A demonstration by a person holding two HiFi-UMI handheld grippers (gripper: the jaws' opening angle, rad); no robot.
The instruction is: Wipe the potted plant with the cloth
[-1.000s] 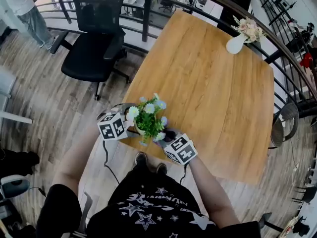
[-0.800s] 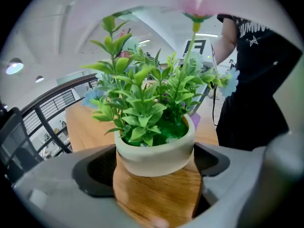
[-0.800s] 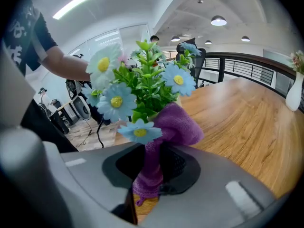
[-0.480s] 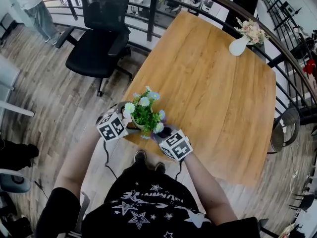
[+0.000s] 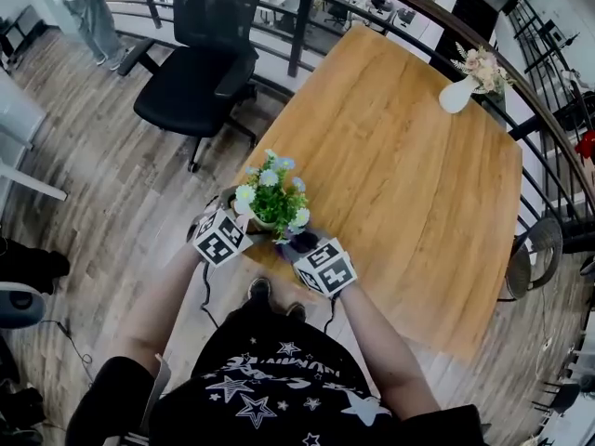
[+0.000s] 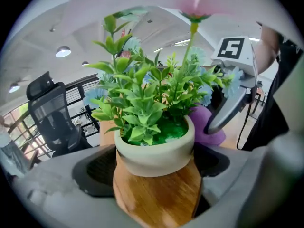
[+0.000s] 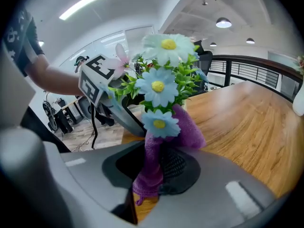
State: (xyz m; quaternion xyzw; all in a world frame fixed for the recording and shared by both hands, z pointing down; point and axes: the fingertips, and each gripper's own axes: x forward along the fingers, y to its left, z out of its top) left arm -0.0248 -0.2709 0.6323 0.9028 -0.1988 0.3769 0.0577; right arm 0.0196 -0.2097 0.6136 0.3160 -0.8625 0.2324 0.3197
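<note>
The potted plant (image 5: 272,198), green leaves with white and blue flowers, is over the near left corner of the wooden table (image 5: 409,184). My left gripper (image 5: 244,226) is shut on its pot (image 6: 154,151), a cream rim over a wooden body, held between both jaws (image 6: 154,175). A purple cloth (image 5: 302,242) is pinched in my right gripper (image 5: 307,249) and pressed against the plant's near right side. In the right gripper view the cloth (image 7: 151,167) hangs between the jaws just under a blue flower (image 7: 159,122). The purple cloth (image 6: 209,127) shows behind the pot.
A white vase with flowers (image 5: 457,94) stands at the table's far right corner. A black office chair (image 5: 200,91) is left of the table, and a dark railing (image 5: 521,96) curves behind it. A person (image 5: 88,7) stands at the far top left.
Both grippers and the plant have drifted slightly up and left in the head view. The left gripper keeps hold of the pot and the right gripper keeps the cloth against the plant.
</note>
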